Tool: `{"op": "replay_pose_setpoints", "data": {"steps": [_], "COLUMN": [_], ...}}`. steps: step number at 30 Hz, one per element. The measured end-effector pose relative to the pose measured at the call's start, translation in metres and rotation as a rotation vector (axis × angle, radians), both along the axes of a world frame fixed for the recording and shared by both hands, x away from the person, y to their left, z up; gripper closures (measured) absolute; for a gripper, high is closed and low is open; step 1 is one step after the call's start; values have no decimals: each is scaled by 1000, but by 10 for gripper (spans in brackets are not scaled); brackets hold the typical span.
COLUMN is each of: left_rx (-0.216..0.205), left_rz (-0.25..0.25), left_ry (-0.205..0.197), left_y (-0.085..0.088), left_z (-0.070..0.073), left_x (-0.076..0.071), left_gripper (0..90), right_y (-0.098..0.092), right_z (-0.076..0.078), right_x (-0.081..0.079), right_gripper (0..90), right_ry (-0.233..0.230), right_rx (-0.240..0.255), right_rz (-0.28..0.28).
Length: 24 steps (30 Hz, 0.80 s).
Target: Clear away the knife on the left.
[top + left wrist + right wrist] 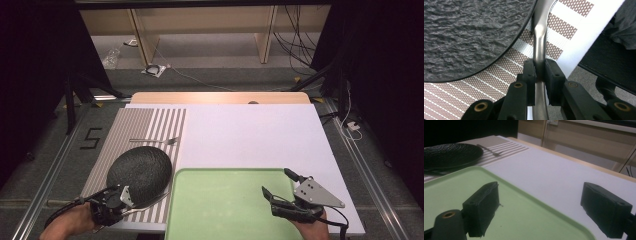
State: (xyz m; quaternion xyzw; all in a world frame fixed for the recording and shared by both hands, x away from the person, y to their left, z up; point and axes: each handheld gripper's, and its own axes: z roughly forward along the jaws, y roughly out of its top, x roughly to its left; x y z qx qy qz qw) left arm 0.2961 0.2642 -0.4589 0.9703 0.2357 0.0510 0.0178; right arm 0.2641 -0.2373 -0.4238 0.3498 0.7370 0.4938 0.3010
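— Left gripper (pixel 539 75)?
— Clamped on a metal utensil handle (pixel 539 47); pads pressed against both sides of the shaft, seen in the left gripper view. Utensil type hard to tell, working end hidden.

— Where, in the high view?
— Left gripper (pixel 126 196) at about 7 o'clock of the table, at the near edge of the striped placemat (pixel 150 122). Handle (pixel 150 202) running out toward 3 o'clock, along the 6 o'clock rim of the black plate (pixel 140 170).

— Touching the plate?
— Just beside it; contact impossible to judge.

— Right gripper (pixel 540 210)?
— Spread wide, nothing between the pads. Hovering over the far right corner of the green tray (pixel 519 220), white table cover (pixel 554 180) beyond.

— In the high view?
— Right gripper (pixel 276 183) at about 5 o'clock, over the tray's (pixel 220 210) right edge.

— Anything else on the mat?
— A fork (pixel 155 140) at 12 o'clock of the plate, lying crosswise, well apart from both grippers.
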Motion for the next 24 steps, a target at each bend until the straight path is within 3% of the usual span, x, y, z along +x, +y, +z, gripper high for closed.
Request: {"op": "replay_pose_setpoints", "data": {"steps": [15, 19, 24], "left_rx": [-14, -55, -117], "left_rz": [-11, -8, -24], "left_ry": [8, 0, -44], "left_y": [4, 2, -8], "left_z": [12, 16, 22], "left_x": [-9, -13, -14], "left_gripper": [796, 796, 796], "right_y": [0, 0, 1], "right_z": [0, 0, 0], "right_x": [0, 0, 0], "right_gripper": [159, 159, 159], "right_ry": [2, 3, 2], "right_rx": [0, -2, -1], "right_rz": [0, 3, 3]}}
